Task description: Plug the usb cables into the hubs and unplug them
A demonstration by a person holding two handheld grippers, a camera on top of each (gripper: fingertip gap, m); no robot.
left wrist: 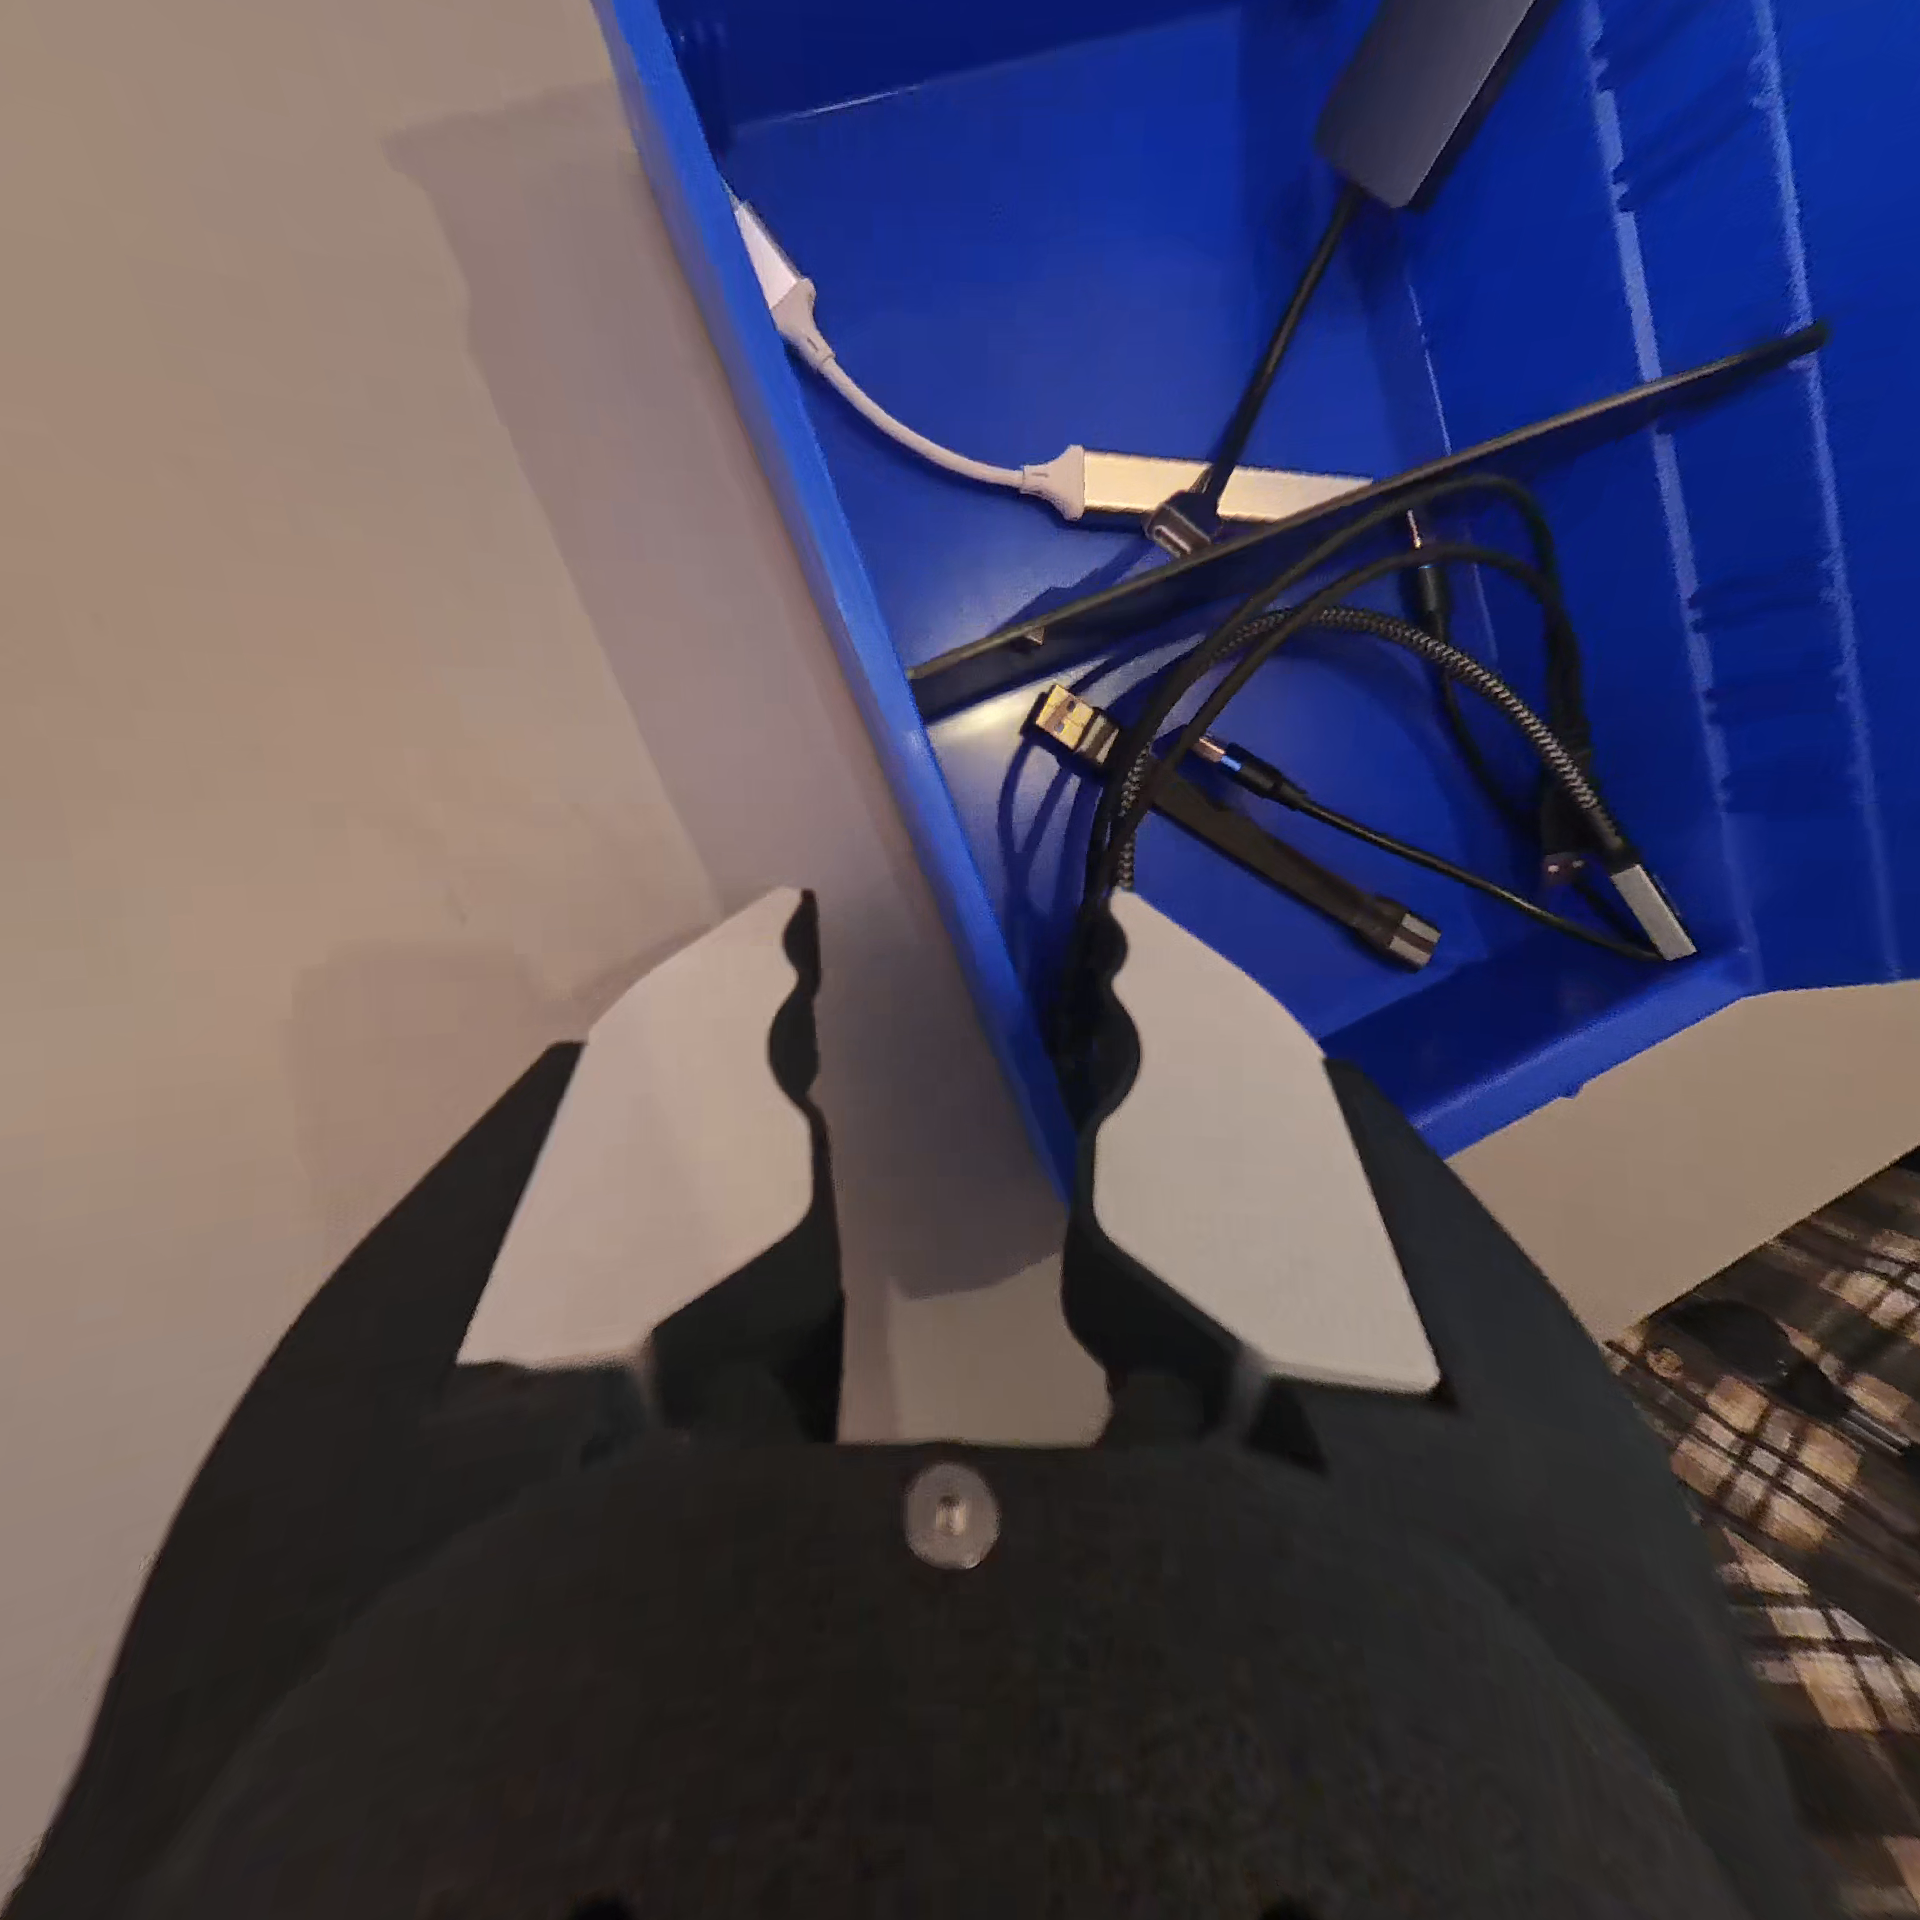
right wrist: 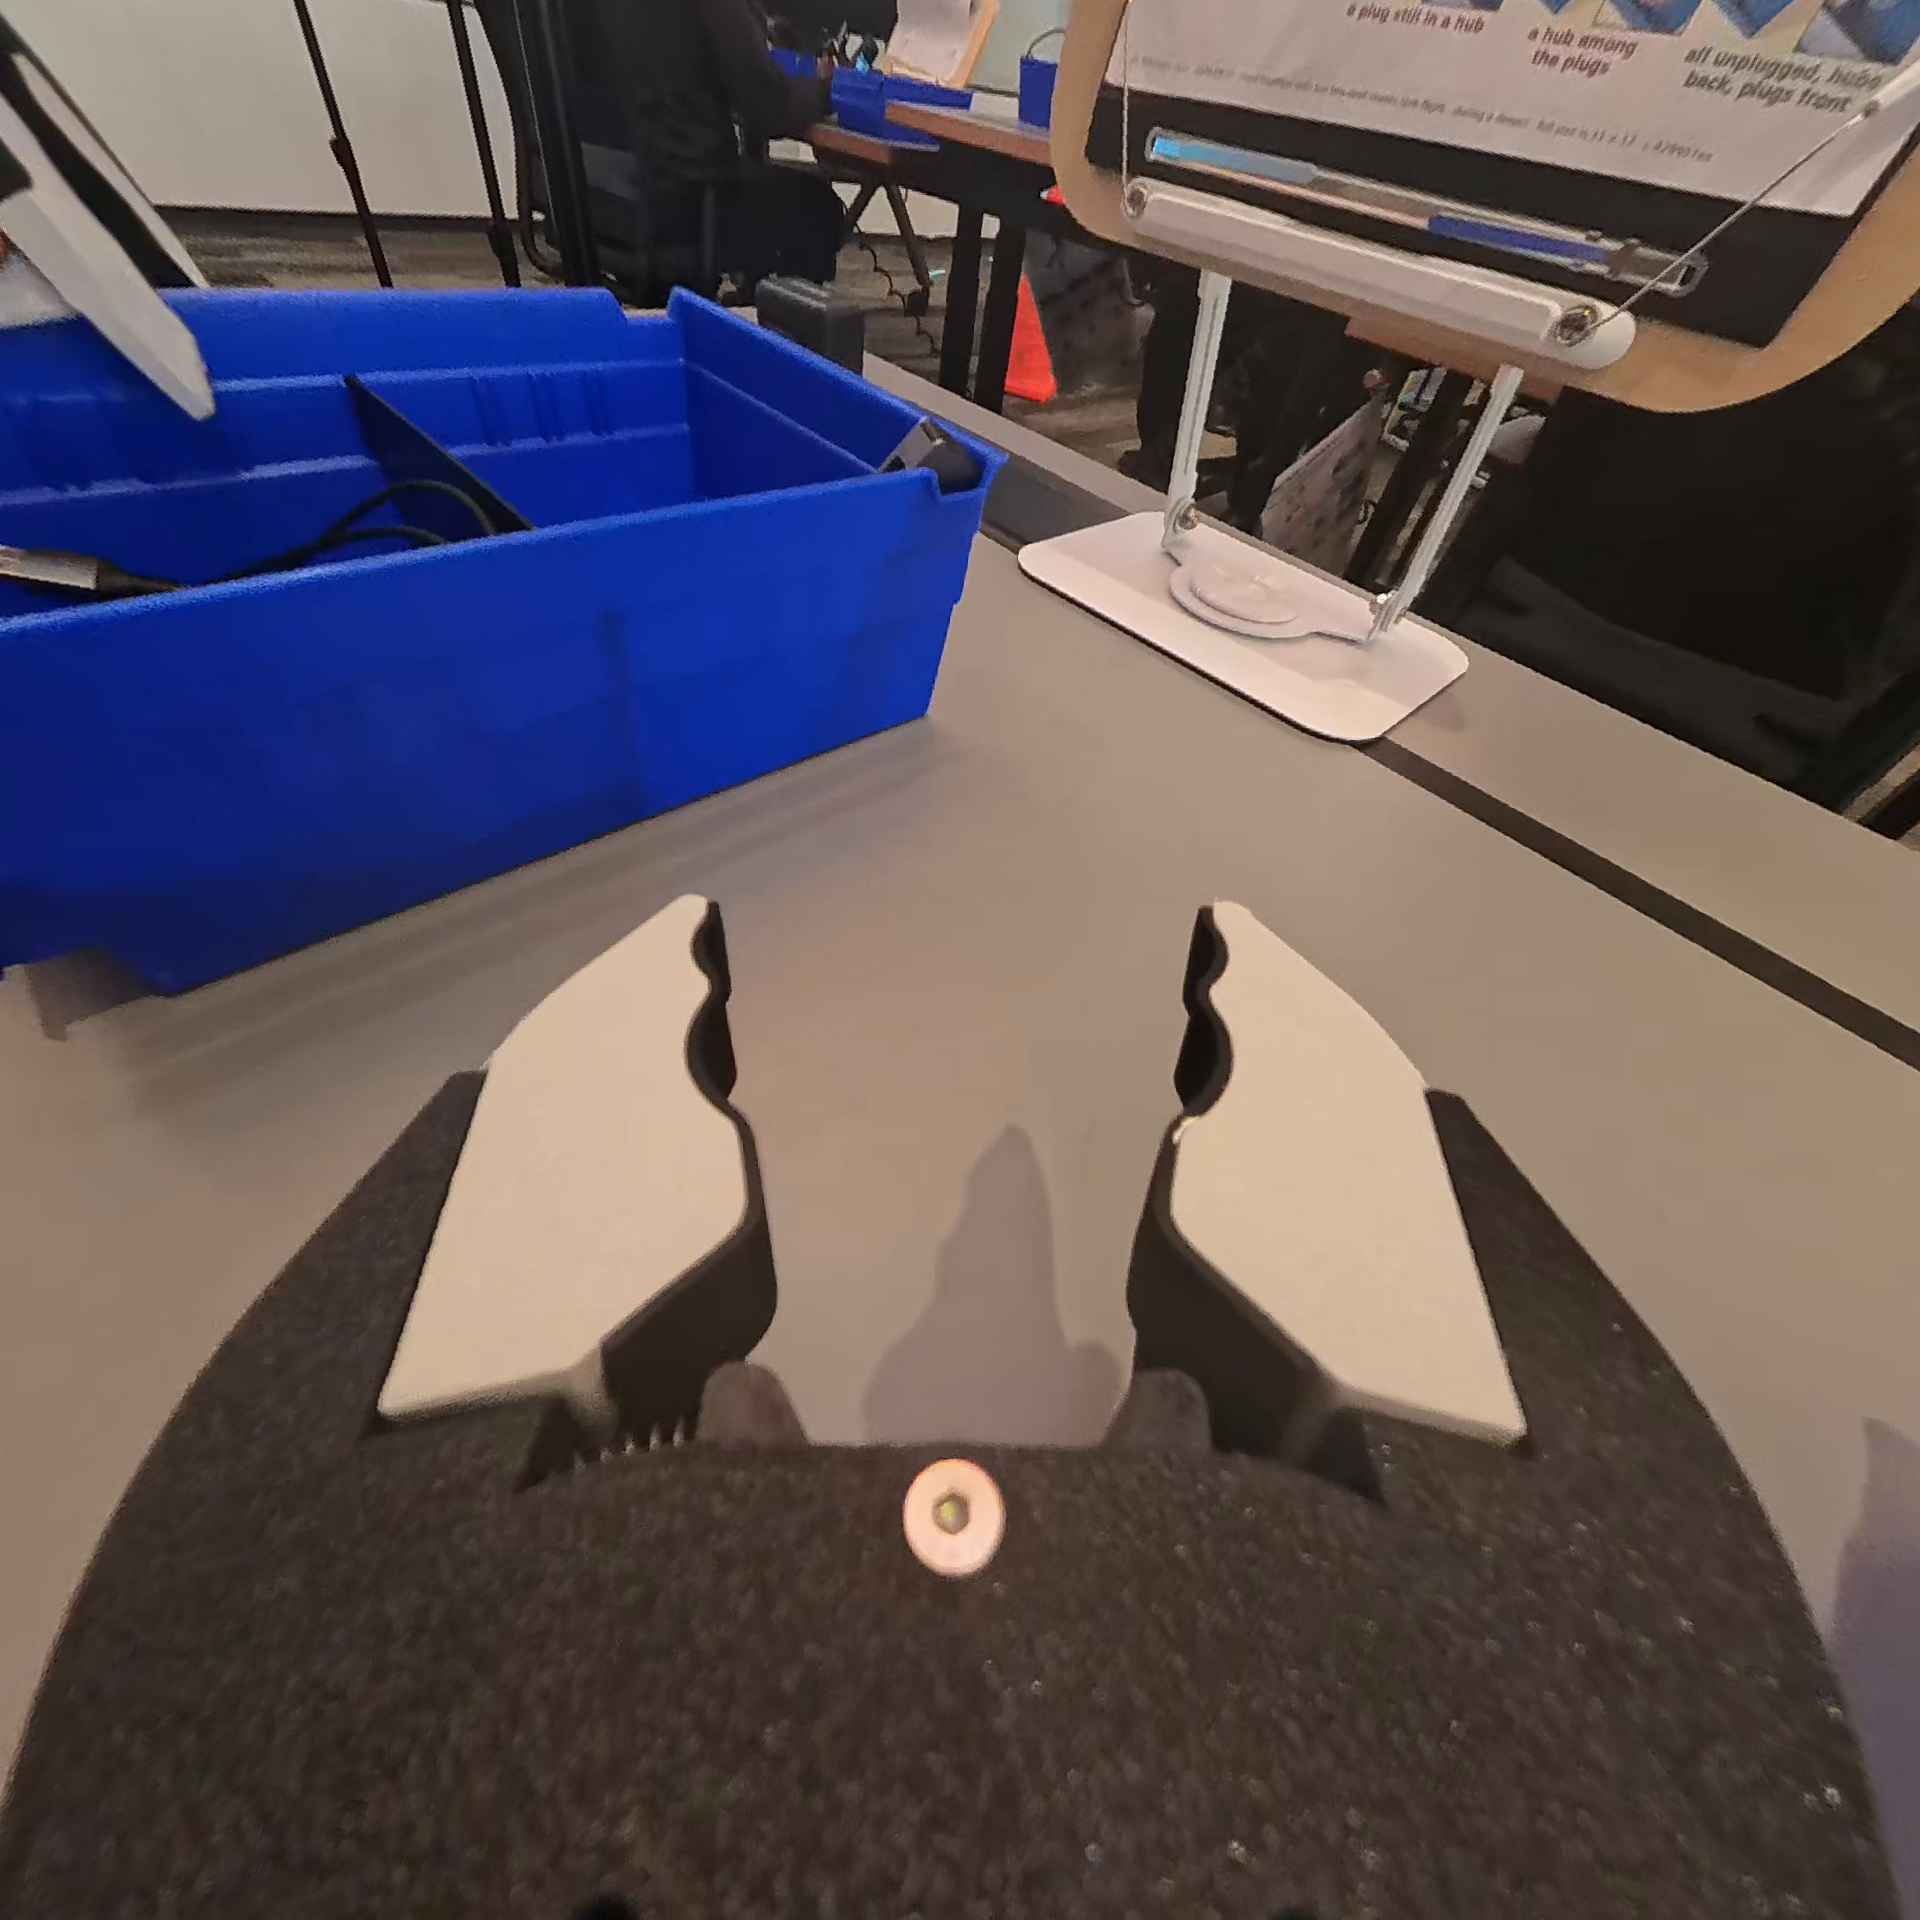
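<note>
Left gripper (left wrist: 961, 914), jaws spread w/ nothing between, hovers over the near-left rim of the blue bin (left wrist: 1039, 208). Inside: black usb cables (left wrist: 1351, 644) tangled near a black divider (left wrist: 1351, 499), silver hub (left wrist: 1226, 488) beyond it. Right gripper (right wrist: 956, 914), also spread, sits over the grey table (right wrist: 1143, 831), right of the bin.

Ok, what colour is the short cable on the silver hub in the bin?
White cable, on the silver hub; clearest in the left wrist view.
</note>
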